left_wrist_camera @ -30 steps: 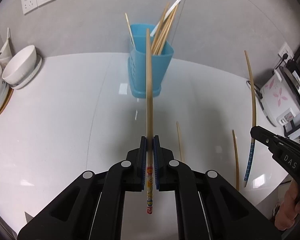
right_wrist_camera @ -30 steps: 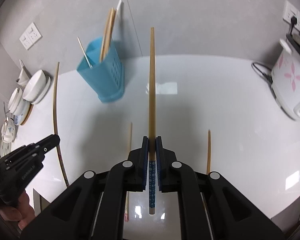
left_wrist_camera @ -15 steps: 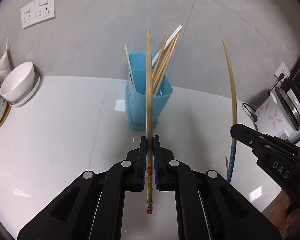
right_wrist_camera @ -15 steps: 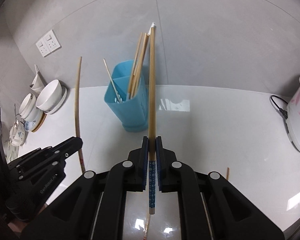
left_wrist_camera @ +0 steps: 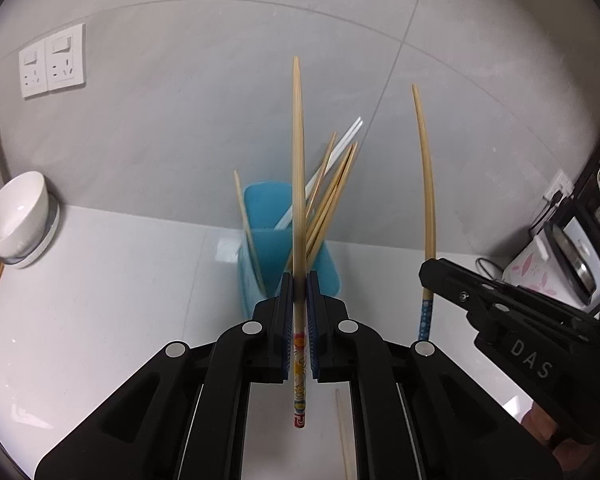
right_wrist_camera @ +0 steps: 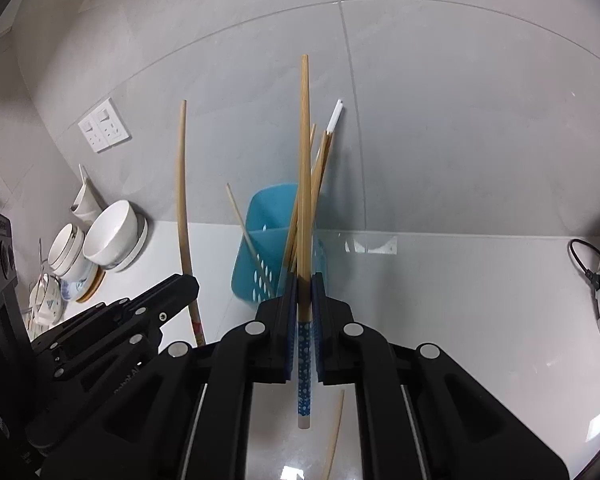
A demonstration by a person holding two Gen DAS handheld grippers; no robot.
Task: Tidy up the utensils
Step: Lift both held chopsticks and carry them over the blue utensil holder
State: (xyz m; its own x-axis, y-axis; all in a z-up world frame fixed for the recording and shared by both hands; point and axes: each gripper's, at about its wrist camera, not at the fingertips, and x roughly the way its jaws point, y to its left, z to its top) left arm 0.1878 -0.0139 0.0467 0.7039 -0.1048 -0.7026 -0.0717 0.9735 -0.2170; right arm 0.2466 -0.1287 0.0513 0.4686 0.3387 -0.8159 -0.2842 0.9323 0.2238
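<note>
Left gripper (left_wrist_camera: 299, 292) pinches a chopstick w/ cartoon-print end (left_wrist_camera: 298, 184); right gripper (right_wrist_camera: 305, 292) pinches a blue-dotted chopstick (right_wrist_camera: 304, 184). Both up vs a sec ago, closer to the blue chopstick holder (left_wrist_camera: 266, 240), which now sits low behind the jaws. "DAS" readable on the right gripper's body; loose chopstick (right_wrist_camera: 336, 432) on the counter (right_wrist_camera: 460, 300).

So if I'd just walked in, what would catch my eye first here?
Two black grippers, each clamped shut on one upright chopstick: the left gripper holds one with a colourful end, the right gripper one with a blue dotted end. Just beyond them a blue holder bristling with chopsticks stands on the white counter.
</note>
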